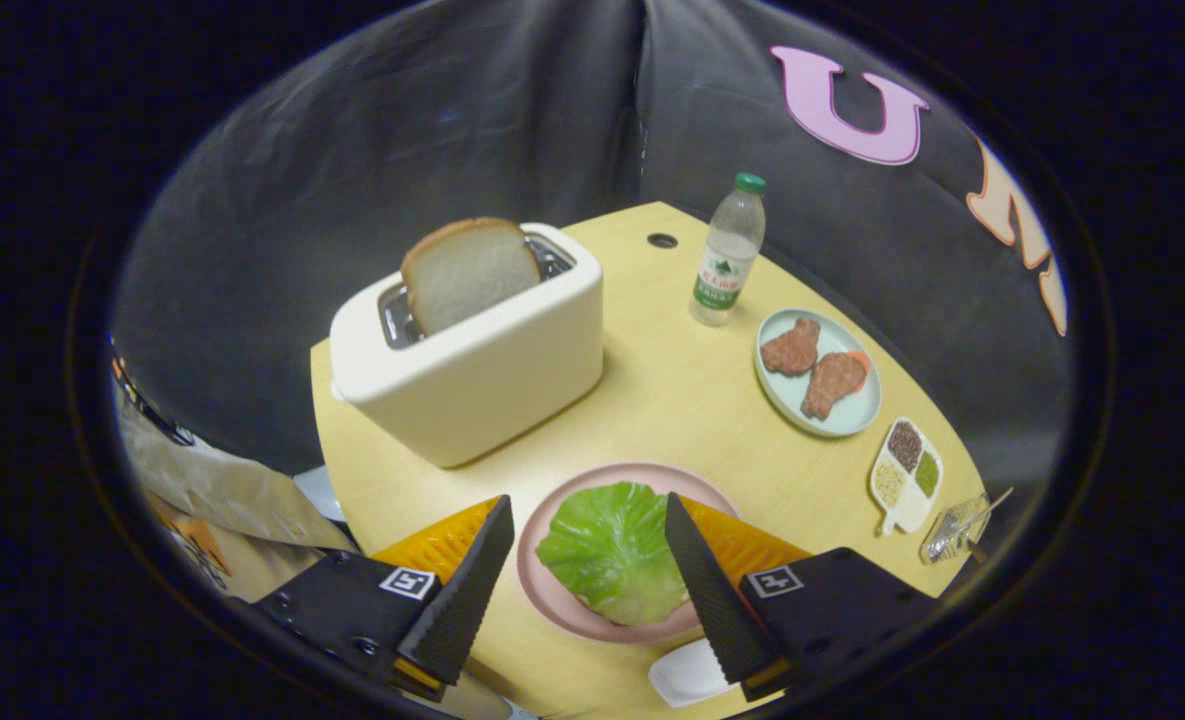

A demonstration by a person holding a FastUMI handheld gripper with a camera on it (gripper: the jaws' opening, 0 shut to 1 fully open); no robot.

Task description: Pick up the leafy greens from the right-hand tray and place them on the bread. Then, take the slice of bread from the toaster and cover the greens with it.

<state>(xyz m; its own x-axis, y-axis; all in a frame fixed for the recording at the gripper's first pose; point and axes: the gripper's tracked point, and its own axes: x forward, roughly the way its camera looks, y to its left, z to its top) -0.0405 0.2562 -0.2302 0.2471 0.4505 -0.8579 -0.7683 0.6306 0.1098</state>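
A green leaf (612, 550) lies on a pink plate (562, 610) between my two fingers; whether bread lies under it is hidden. My gripper (589, 505) is open, its fingers spread to either side of the plate and above it, holding nothing. Beyond the plate stands a cream toaster (477, 365) with a slice of bread (470, 272) sticking up out of its slot.
On the round yellow table (682, 400) stand a water bottle (728, 252), a pale blue plate with two meat patties (818, 370), a small divided dish of seasonings (906, 472) and a clear item (957, 530) at the rim. A white object (687, 672) lies near my right finger.
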